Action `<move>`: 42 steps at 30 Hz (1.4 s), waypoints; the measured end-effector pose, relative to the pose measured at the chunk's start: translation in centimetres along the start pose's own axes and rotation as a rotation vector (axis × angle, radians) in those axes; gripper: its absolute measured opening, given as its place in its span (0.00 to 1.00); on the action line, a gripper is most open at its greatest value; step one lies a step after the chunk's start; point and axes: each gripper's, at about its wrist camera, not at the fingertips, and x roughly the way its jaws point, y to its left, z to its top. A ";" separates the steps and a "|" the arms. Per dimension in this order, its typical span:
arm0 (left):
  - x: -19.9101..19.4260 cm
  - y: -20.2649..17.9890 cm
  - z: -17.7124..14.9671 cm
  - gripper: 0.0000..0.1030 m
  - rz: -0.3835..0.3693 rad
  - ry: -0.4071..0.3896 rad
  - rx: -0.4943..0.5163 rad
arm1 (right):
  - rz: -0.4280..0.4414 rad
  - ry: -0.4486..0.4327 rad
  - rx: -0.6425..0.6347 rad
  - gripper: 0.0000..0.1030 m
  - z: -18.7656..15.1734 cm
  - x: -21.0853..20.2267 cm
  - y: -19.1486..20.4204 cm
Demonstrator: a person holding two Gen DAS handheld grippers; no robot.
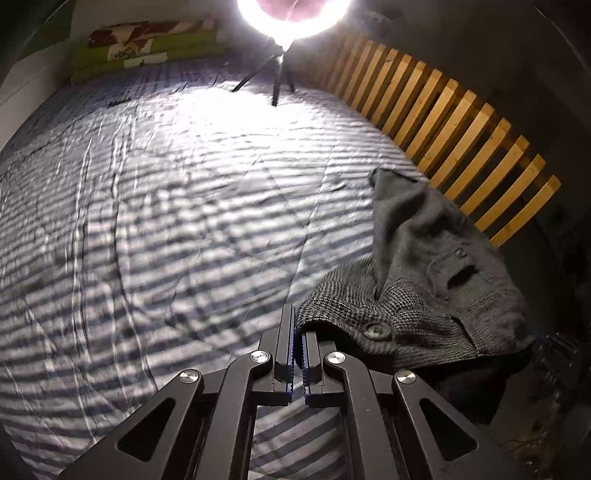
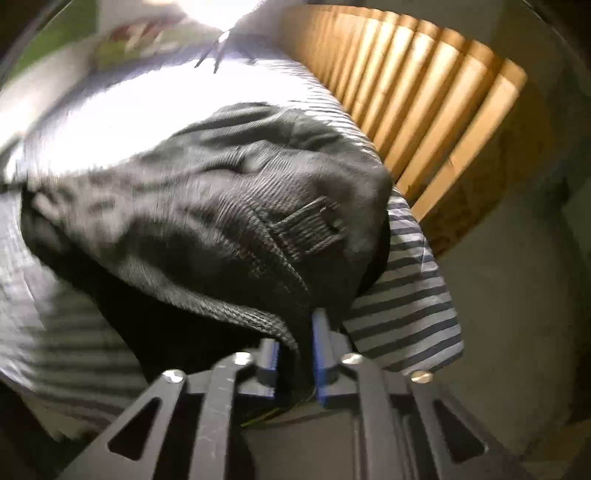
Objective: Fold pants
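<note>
In the left wrist view, a folded green and floral blanket (image 1: 147,46) lies at eleven o'clock at the far end of the bed, on a striped bedsheet (image 1: 166,206) that fills the left and middle of the view. At twelve o'clock a bright ring lamp (image 1: 293,18) stands on a small tripod (image 1: 273,79) set on the sheet. The left gripper (image 1: 298,334), at six o'clock, is closed, its fingers pinching the edge of the waistband of the pants (image 1: 424,280). The grey checked pants lie bunched at four o'clock, a button (image 1: 377,329) showing just beside the gripper. Bare wooden bed slats (image 1: 443,122) run along the sheet's right edge, from one to three o'clock.

In the right wrist view, which is blurred, the bedsheet (image 2: 402,317) shows at nine o'clock and again at four o'clock. The pants (image 2: 221,192) fill the centre as a dark crumpled mound with a belt loop (image 2: 306,229) toward three o'clock. The right gripper (image 2: 295,343), at six o'clock, is clamped on the near fold of the pants, cloth wedged between its blue pads. The slats (image 2: 424,92) fan out at two o'clock.
</note>
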 end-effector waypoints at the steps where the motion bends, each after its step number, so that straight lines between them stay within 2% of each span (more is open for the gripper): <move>1: -0.4 -0.4 0.8 0.02 -0.002 -0.008 0.010 | 0.003 -0.022 0.019 0.07 0.7 -0.7 -0.6; 3: -1.4 -1.6 3.0 0.02 0.000 -0.032 0.029 | -0.017 -0.089 0.049 0.06 2.8 -2.9 -1.6; 7: -4.9 -3.9 9.2 0.02 -0.005 -0.119 0.056 | 0.004 -0.247 0.149 0.05 8.7 -9.3 -3.2; 12: -11.5 -6.3 17.4 0.02 0.001 -0.252 0.076 | -0.041 -0.456 0.177 0.05 14.2 -17.5 -2.7; 15: -16.7 -7.1 20.9 0.02 0.008 -0.347 0.104 | -0.044 -0.572 0.190 0.05 15.7 -22.7 -2.0; 18: -21.7 -5.9 21.5 0.02 0.037 -0.425 0.140 | -0.001 -0.628 0.173 0.05 15.3 -26.3 -0.4; 19: -22.6 -5.2 21.3 0.02 0.053 -0.428 0.148 | 0.031 -0.631 0.144 0.05 14.4 -27.2 0.8; 22: -24.7 -1.5 19.0 0.02 0.110 -0.392 0.171 | 0.148 -0.592 0.082 0.05 11.8 -27.3 3.6; 23: -24.9 0.3 17.2 0.02 0.143 -0.370 0.181 | 0.219 -0.547 0.059 0.05 10.1 -26.5 5.3; 25: -24.1 4.3 12.6 0.02 0.208 -0.291 0.200 | 0.309 -0.472 0.013 0.05 7.5 -24.5 8.1; 28: -21.1 10.2 5.7 0.02 0.305 -0.144 0.182 | 0.457 -0.293 -0.080 0.05 1.8 -19.6 14.3; 30: -18.3 15.1 0.4 0.02 0.322 -0.010 0.097 | 0.552 -0.127 -0.144 0.05 -2.4 -15.7 19.3; 32: -16.2 18.7 -4.1 0.02 0.326 0.089 0.025 | 0.570 0.011 -0.249 0.05 -6.4 -12.1 24.2; 34: -14.7 20.8 -8.0 0.05 0.359 0.148 0.001 | 0.570 0.108 -0.321 0.05 -8.8 -9.7 27.2; 35: -14.3 21.4 -9.3 0.06 0.357 0.164 -0.015 | 0.576 0.166 -0.376 0.05 -9.9 -8.7 28.6; 36: -14.6 21.8 -11.2 0.07 0.338 0.157 -0.041 | 0.568 0.188 -0.426 0.06 -10.5 -8.4 29.6; 38: -15.4 22.9 -13.1 0.20 0.301 0.137 -0.090 | 0.538 0.190 -0.525 0.10 -10.9 -8.8 30.5; 39: -16.0 23.3 -13.6 0.39 0.284 0.115 -0.120 | 0.537 0.180 -0.549 0.13 -10.7 -9.6 30.7; 40: -16.6 23.3 -14.3 0.49 0.279 0.092 -0.142 | 0.543 0.168 -0.560 0.16 -10.1 -10.2 30.3; 42: -18.1 24.1 -14.7 0.50 0.263 0.043 -0.198 | 0.566 0.144 -0.547 0.19 -8.8 -11.6 29.3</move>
